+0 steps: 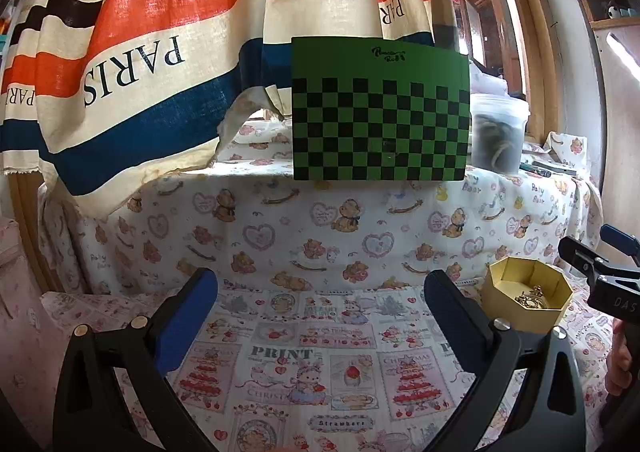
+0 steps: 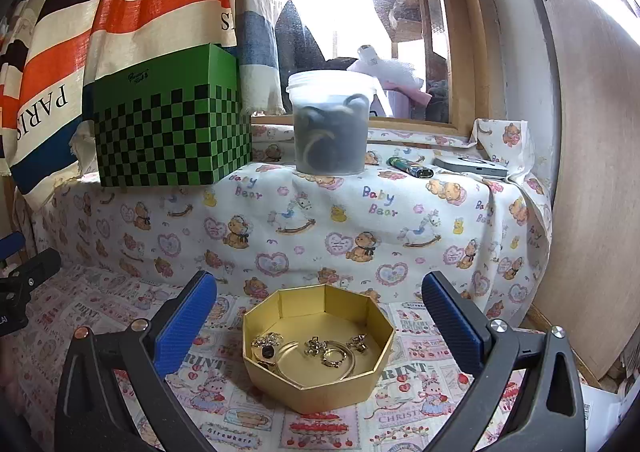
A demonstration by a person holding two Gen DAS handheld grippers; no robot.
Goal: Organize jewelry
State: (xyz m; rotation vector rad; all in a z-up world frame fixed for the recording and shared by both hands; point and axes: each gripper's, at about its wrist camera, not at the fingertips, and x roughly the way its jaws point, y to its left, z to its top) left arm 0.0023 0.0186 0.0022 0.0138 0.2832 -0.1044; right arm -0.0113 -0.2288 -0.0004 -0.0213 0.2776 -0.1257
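Note:
A gold octagonal box (image 2: 320,384) sits on the printed cloth, straight ahead of my right gripper (image 2: 319,294), which is open with blue-padded fingers (image 2: 188,316) on either side of it and not touching it. Inside lie several gold pieces of jewelry (image 2: 320,350): rings, a bangle, small charms. In the left wrist view the same box (image 1: 526,308) stands to the right of my left gripper (image 1: 320,288), which is open and empty over bare cloth. The right gripper's tip (image 1: 600,264) shows at the right edge there.
A raised ledge under teddy-bear cloth (image 2: 340,219) crosses behind. On it stand a green checkered box (image 2: 168,131), a clear plastic tub (image 2: 330,123), a lighter (image 2: 410,167) and a flat grey device (image 2: 472,168). A striped PARIS curtain (image 1: 140,63) hangs at the left, and a wooden board (image 2: 592,171) leans at the right.

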